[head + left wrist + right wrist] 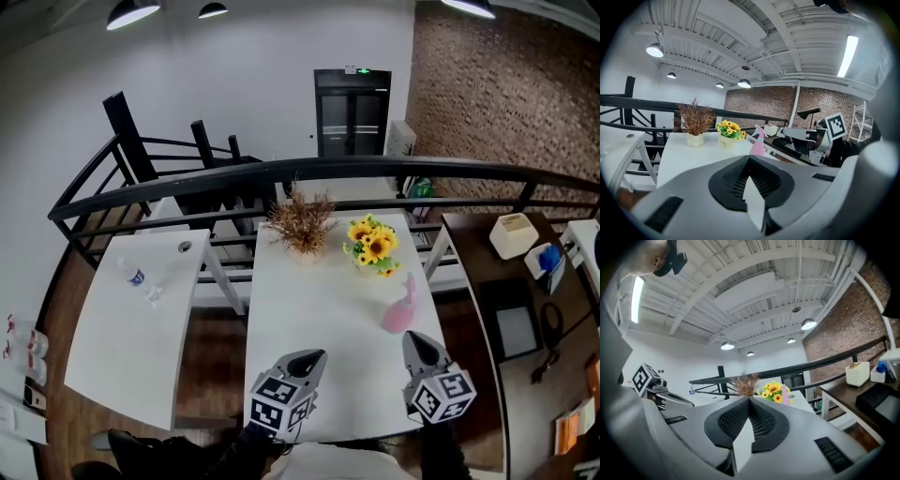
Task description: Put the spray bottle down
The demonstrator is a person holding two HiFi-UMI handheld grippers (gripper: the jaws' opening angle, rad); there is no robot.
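The pink spray bottle (402, 309) stands upright on the white table (309, 328), near its right edge and in front of the yellow flowers (373, 246). It also shows as the pink spray bottle (758, 143) in the left gripper view, and a sliver of it (786, 397) peeks over the jaws in the right gripper view. My right gripper (419, 349) hovers just short of the bottle, apart from it, jaws shut on nothing. My left gripper (307, 361) sits over the table's near edge, jaws shut and empty.
A vase of dried brown stems (302, 225) stands at the table's far end beside the flowers. A second white table (112, 337) to the left holds a clear water bottle (139, 279). A black railing (281, 173) runs behind; a dark desk (525, 309) lies right.
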